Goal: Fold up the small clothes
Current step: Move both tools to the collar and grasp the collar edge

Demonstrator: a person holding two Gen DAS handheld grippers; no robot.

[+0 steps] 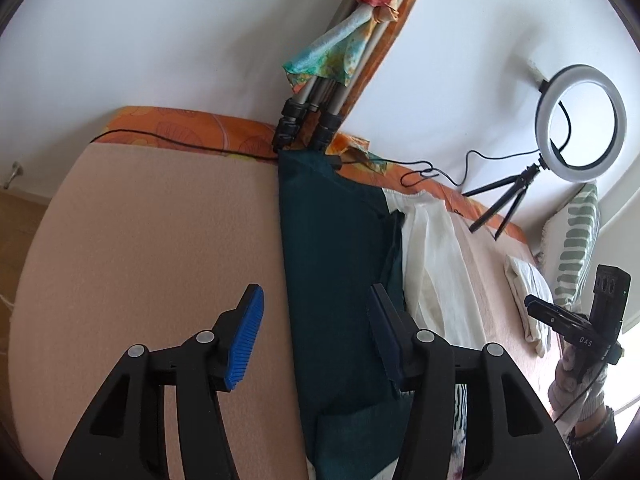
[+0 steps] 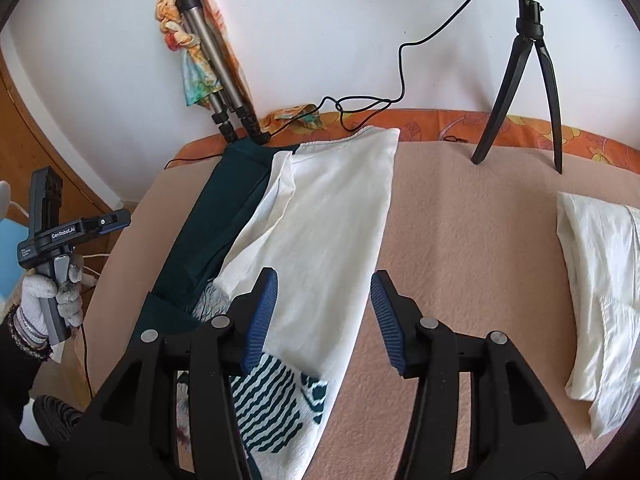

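A dark teal garment lies in a long strip on the pink blanket; it also shows in the right wrist view. A white garment lies beside and partly over it, also in the left wrist view. A teal-and-white patterned cloth pokes out beneath the white one. My left gripper is open above the teal garment's left edge, empty. My right gripper is open above the white garment's lower part, empty.
A folded white cloth lies at the right. A ring light on a small black tripod and a grey tripod wrapped in a colourful scarf stand at the wall, with a black cable along the orange bed edge.
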